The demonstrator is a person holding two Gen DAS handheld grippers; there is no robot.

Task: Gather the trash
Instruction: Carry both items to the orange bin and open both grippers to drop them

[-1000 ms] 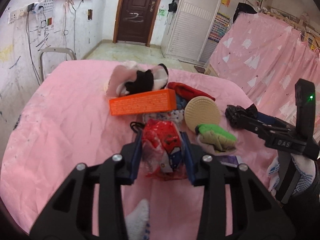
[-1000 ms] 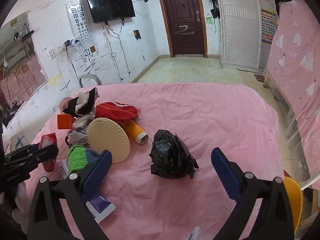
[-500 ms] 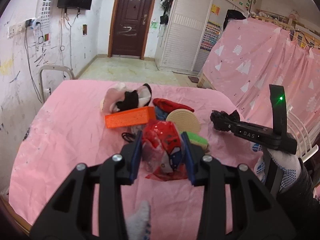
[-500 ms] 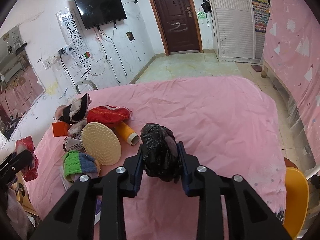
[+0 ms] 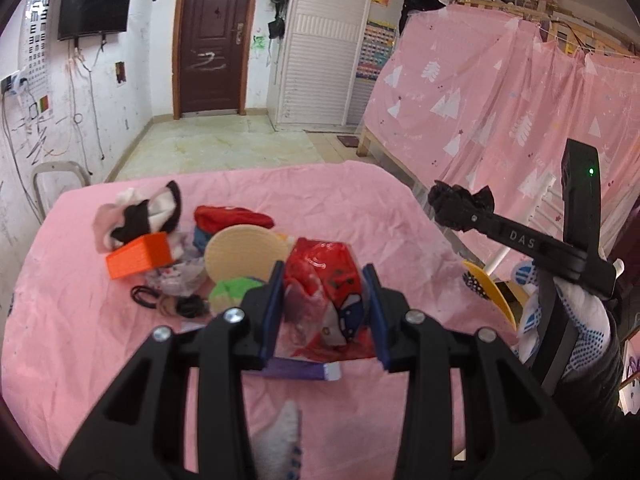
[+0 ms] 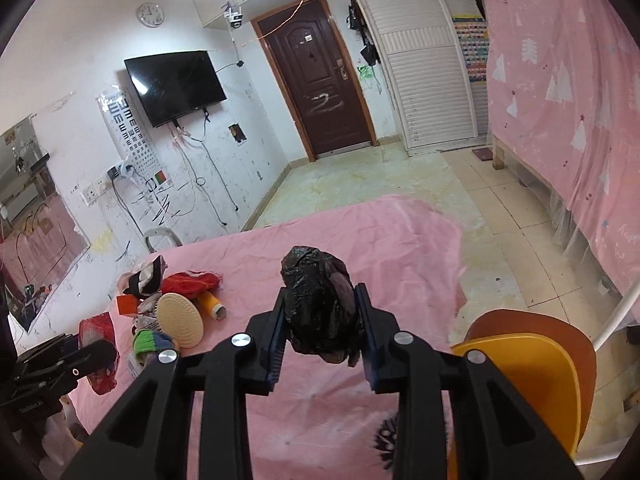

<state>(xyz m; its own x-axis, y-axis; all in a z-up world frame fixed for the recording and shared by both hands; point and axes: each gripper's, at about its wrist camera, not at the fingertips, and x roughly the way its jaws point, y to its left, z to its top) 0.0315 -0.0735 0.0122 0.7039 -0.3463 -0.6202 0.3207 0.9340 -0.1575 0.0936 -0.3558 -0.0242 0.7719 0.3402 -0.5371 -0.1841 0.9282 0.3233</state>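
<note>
I'm at the carry step, over the pink table [image 5: 80, 344]. My right gripper [image 6: 322, 330], whose jaws have just been closing, clamps the black bag wad [image 6: 320, 304]; my left gripper [image 5: 326, 314] grips the red wrapper [image 5: 324, 280]. Both are lifted clear, I think. Next comes finding a bin; I see none.

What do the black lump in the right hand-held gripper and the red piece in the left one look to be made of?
The black lump looks like thin plastic film, probably a crumpled bag: glossy, with fine sharp wrinkles that catch the light. The red piece also looks like plastic film, likely a printed wrapper or bag: shiny, creased, partly see-through, with a cartoon print. Neither can be confirmed from looks alone.
</note>
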